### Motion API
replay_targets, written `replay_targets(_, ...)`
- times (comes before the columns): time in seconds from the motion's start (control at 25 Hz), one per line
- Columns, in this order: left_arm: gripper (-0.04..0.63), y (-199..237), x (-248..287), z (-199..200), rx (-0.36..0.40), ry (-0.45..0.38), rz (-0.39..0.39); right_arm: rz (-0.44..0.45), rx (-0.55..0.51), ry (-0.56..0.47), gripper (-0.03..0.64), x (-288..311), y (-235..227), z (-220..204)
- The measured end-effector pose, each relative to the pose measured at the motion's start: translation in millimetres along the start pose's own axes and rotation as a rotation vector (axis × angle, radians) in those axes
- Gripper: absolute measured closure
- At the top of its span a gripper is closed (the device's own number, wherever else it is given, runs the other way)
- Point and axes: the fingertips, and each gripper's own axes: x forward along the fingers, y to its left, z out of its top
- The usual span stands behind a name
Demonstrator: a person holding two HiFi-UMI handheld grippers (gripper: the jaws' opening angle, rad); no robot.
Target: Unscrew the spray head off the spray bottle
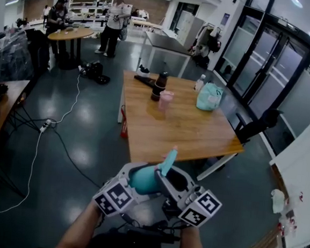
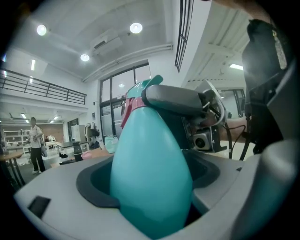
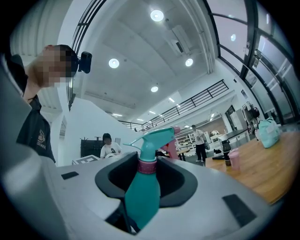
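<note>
In the lower middle of the head view, close to the person's body, both claws meet on one teal spray bottle (image 1: 143,180) held in the air, well short of the wooden table (image 1: 181,134) beyond.

On the left, the left gripper (image 1: 133,182) is clamped on the fat belly of the bottle. In the left gripper view the teal body (image 2: 150,173) fills the gap and presses into the dark pads on both sides. This reads as the anchoring grip: the widest, roundest part is taken so that the bottle cannot spin when the top is turned.

Moving right, the neck rises out of that grip with the spray head (image 1: 168,161) pointing up and away, towards the table. A pink collar (image 3: 146,166) rings the neck where the head screws on.

On the right, the right gripper (image 1: 177,186) comes in from the other side. In its own view the collar and the base of the spray head (image 3: 157,137) sit in the hollow of the jaws, which appear pressed in on them rather than spread. From the left gripper view, one of its grey fingers (image 2: 176,101) lies across the neck just above the collar. That looks like the turning grip, placed on the part that must twist.

The head looks fully seated, so the unscrewing seems barely begun, if at all.
</note>
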Motion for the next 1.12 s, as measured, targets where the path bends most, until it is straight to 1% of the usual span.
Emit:
replay_targets(0.2,0.172,-6.4,-5.9,3.5,-0.005,-0.012,-0.074,0.050,0.001,0.006,0.486,-1.7,6.4,1.4)
replay_targets(0.32,0.172,-11.5,-8.4,2.8,0.004,-0.005,-0.121,0.077,0.004,0.009,0.486,-4.9,9.3,0.4)
replay_targets(0.4,0.172,-17.8,-10.8,3.0,0.002,-0.002,-0.172,0.105,0.006,0.011,0.486,-7.4,13.3,0.0)
replay_targets(0.48,0.172,-27.7,-13.3,6.0,-0.015,-0.012,-0.246,0.145,0.002,0.012,0.486,-10.1,19.7,1.4)
replay_targets(0.56,0.172,-36.0,-14.4,8.4,-0.025,-0.021,-0.304,0.184,-0.008,0.020,0.486,-12.0,25.5,2.0)
replay_targets(0.64,0.172,-40.7,-14.9,8.3,-0.025,-0.026,-0.337,0.214,-0.012,0.031,0.486,-12.8,29.0,0.7)
replay_targets(0.72,0.172,-42.5,-16.1,7.2,-0.027,-0.030,-0.354,0.232,-0.005,0.038,0.486,-12.9,30.5,-1.1)
replay_targets(0.84,0.172,-42.8,-15.6,5.5,-0.030,-0.035,-0.349,0.231,0.001,0.037,0.482,-13.4,30.3,-3.3)
replay_targets(0.92,0.172,-37.4,-13.2,4.5,-0.041,-0.043,-0.316,0.188,-0.018,0.028,0.473,-10.7,27.0,-3.4)
replay_targets(1.04,0.172,-18.4,-8.1,0.9,-0.086,-0.046,-0.221,0.080,-0.059,0.025,0.471,-4.1,15.4,-4.2)
replay_targets(1.12,0.172,-4.1,-4.6,-0.8,-0.114,-0.044,-0.145,0.035,-0.051,0.024,0.449,-3.3,7.4,-4.8)
